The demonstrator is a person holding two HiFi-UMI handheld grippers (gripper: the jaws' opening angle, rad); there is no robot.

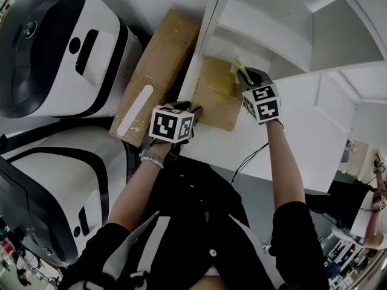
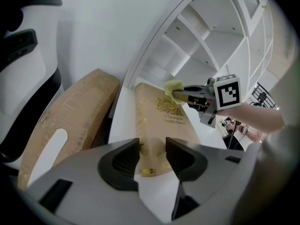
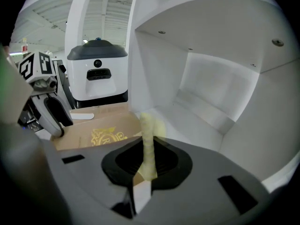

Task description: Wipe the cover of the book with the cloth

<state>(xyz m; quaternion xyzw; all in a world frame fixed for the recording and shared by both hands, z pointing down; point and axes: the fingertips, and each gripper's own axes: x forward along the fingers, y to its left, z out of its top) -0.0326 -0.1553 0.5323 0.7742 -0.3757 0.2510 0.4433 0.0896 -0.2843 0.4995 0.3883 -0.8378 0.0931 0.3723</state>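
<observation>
The tan hardcover book with a gilt emblem [image 1: 216, 92] lies flat on the white shelf board [image 1: 290, 132], at the mouth of an open cubby. We judge it stiff and fairly heavy. Its smooth cover is likely to slide on the board under a wipe, so it is best pinned at the near edge.

The soft yellow cloth [image 3: 149, 135] is light and limp. It stands pinched between the closed jaws of the right gripper [image 3: 147, 161], over the book's far corner.

The left gripper [image 2: 152, 156] has its jaws narrowly apart, with the book's near end showing between them. We cannot be sure whether its tips press on the cover or hover just above it.

A brown cardboard box [image 1: 154, 71] lies just beside the board.
</observation>
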